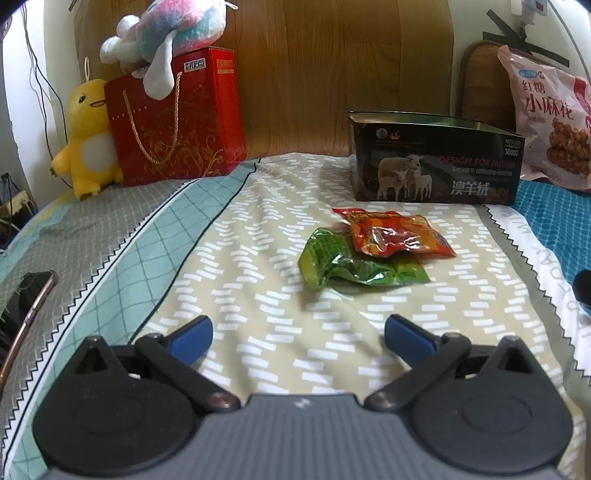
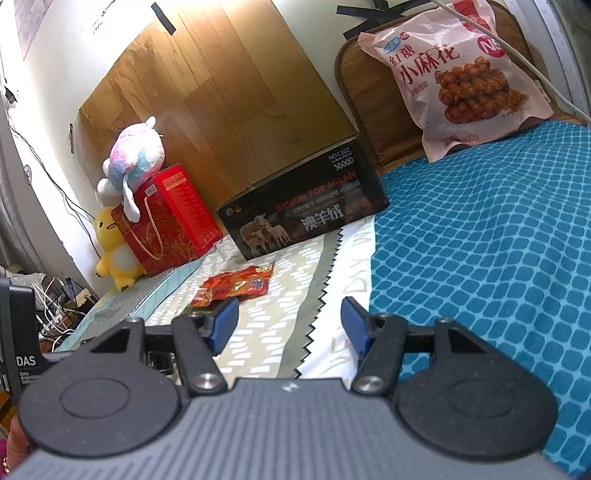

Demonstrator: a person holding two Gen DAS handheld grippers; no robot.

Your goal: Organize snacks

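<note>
On a bed (image 1: 280,229) spread with patterned covers, two small snack packets lie together in front of an open-topped black box (image 1: 436,162) printed with sheep. The orange-red packet (image 1: 395,230) rests partly on top of the green packet (image 1: 347,262), both on the beige, white-dashed cover just short of the box's front wall.

The left gripper (image 1: 298,336) hovers low over the same cover, its blue-padded jaws spread wide with nothing between them, the packets lying ahead of it and apart from the pads. The right gripper (image 2: 289,325), seen from its own camera, points across the seam where the beige cover meets a blue patterned quilt (image 2: 498,240); its jaws stand released and empty, with the orange-red packet ahead and to the left of them.

Behind the packets, a wooden headboard (image 1: 332,74) rises against the wall. At the left of it stands a red gift bag (image 1: 177,122) with gold cord handles, a pastel plush toy (image 1: 173,29) slumped on top and a yellow plush duck (image 1: 86,136) leaning at its side. At the right, a large pink bag of fried dough twists (image 2: 454,77) is propped upright against a brown cushion (image 2: 365,88). A phone (image 1: 26,299) lies at the bed's left edge.
</note>
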